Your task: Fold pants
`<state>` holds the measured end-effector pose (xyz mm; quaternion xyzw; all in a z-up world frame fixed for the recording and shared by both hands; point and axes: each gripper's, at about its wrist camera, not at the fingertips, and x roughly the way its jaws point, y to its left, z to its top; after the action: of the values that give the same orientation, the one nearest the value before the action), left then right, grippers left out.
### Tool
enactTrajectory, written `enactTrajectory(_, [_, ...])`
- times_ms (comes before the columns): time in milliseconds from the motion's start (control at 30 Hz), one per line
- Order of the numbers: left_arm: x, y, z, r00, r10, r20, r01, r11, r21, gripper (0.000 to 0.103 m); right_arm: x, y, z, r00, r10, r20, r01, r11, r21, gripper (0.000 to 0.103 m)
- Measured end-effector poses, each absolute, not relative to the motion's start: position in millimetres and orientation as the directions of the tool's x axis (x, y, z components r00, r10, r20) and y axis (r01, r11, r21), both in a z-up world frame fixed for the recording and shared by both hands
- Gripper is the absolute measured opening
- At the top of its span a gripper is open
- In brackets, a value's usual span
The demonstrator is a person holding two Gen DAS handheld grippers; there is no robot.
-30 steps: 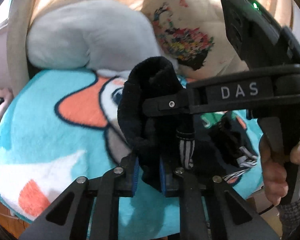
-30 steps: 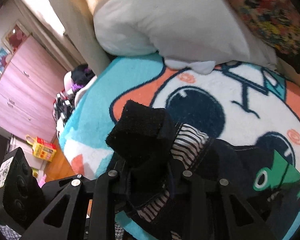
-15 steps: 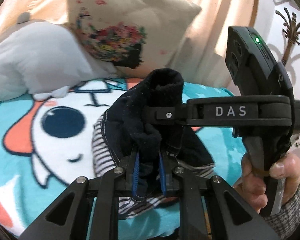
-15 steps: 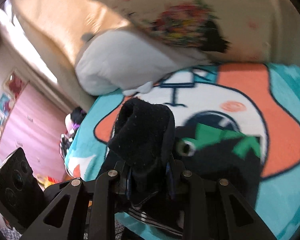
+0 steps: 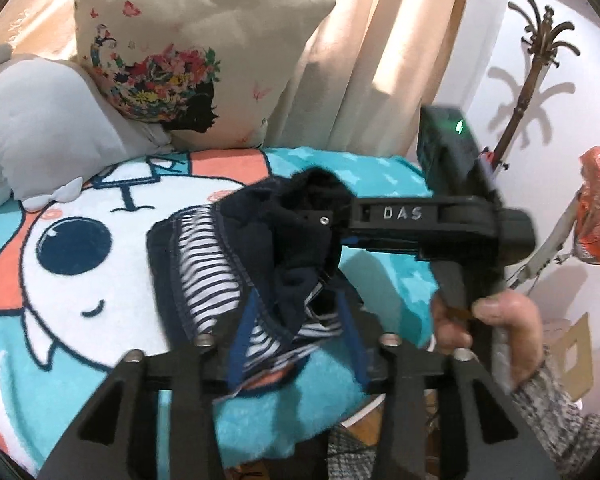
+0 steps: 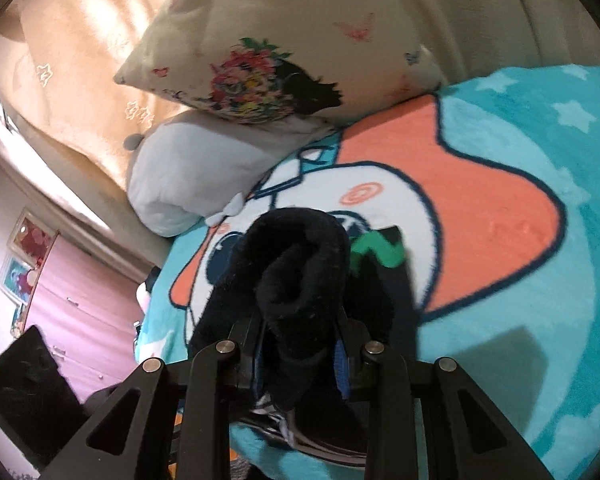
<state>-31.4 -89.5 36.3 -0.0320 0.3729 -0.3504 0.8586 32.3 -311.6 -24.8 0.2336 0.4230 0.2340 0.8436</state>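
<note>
Item: dark pants, striped lining showing, bunched on the cartoon blanket. Your left gripper has just been opening, cloth loose between its jaws; your right gripper pinches a fold.

Both wrist cams close above bed, angled down twd pillows at head edge, left cam from bed's near edge, shared: floral pillow, pants.
</note>
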Motion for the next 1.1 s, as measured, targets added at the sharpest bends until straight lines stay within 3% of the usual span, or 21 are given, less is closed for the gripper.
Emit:
enactTrajectory(133, [-34, -64, 45, 0.528, -0.595, -0.605, 0.547, 0.784, -0.293, 0.055, 26, -324, -29, 0.579, 0.529, -0.621, -0.144, 0.816, 0.560, 0.044])
enactTrajectory(233, [-27, -47, 46, 0.584, -0.546, -0.601, 0.489, 0.827, -0.276, 0.064, 17, -346, -30, 0.621, 0.467, -0.629, -0.061, 0.829, 0.556, 0.045])
enactTrajectory(333, [-13, -33, 41, 0.615, -0.500, -0.609, 0.426, 0.861, -0.277, 0.064, -2, -370, -14, 0.689, 0.482, -0.541, -0.039, 0.770, 0.637, 0.048])
enactTrajectory(467, [1, -20, 31, 0.630, -0.434, -0.644, 0.330, 0.900, -0.284, 0.064, -17, -352, 22, 0.692, 0.598, -0.404, -0.202, 0.698, 0.687, 0.048])
enactTrajectory(567, [9, -12, 20, 0.610, -0.412, -0.676, 0.270, 0.911, -0.311, 0.064, -14, -316, 28, 0.624, 0.695, -0.357, -0.315, 0.642, 0.699, 0.063])
enactTrajectory(733, [13, -8, 11, 0.584, -0.410, -0.701, 0.242, 0.912, -0.331, 0.064, 4, -277, 0, 0.580, 0.665, -0.470, -0.285, 0.707, 0.648, 0.063])
enactTrajectory(900, [16, -20, 11, 0.582, -0.426, -0.692, 0.267, 0.905, -0.333, 0.067, 2, -304, -36, 0.588, 0.599, -0.544, -0.163, 0.746, 0.645, 0.063])
enactTrajectory(1100, [18, -56, 25, 0.577, -0.485, -0.657, 0.341, 0.874, -0.346, 0.067, 0, -327, -55, 0.591, 0.614, -0.523, -0.120, 0.708, 0.696, 0.063])
